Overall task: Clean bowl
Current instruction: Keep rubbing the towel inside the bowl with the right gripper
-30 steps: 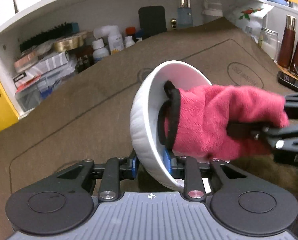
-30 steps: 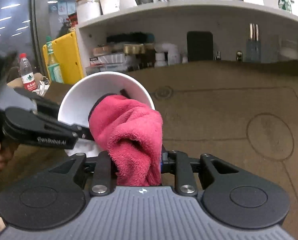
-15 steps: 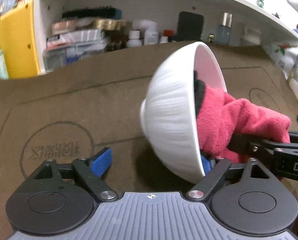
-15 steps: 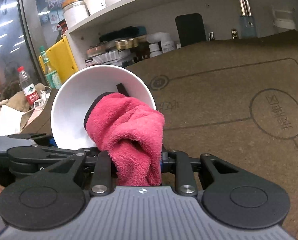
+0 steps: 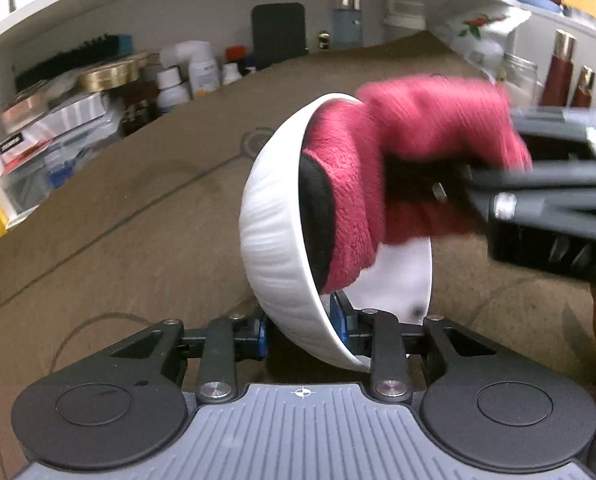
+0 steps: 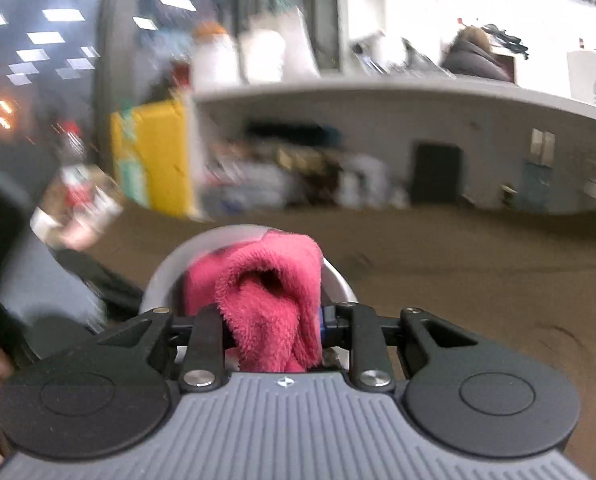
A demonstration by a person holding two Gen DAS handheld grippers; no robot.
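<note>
Left hand-held gripper (image 5: 301, 330) pinched the rim of the white ribbed bowl (image 5: 276, 240), held on its side above the brown tabletop (image 5: 130, 216). Right hand-held gripper (image 6: 274, 326) was clamped on a pink cloth (image 6: 272, 288), which was pressed into the bowl's opening. Cluttered shelf (image 5: 146, 76) sat behind.

A green Starbucks siren logo shows on a white cup (image 6: 595, 80) standing on the shelf top at far right in the right wrist view, cut off by the frame edge. A black label with white lettering sits on a box (image 5: 12, 142) at far left in the left wrist view, too small to read, and the circular mark printed on the brown mat (image 5: 258, 142) beyond the bowl is likewise illegible.
</note>
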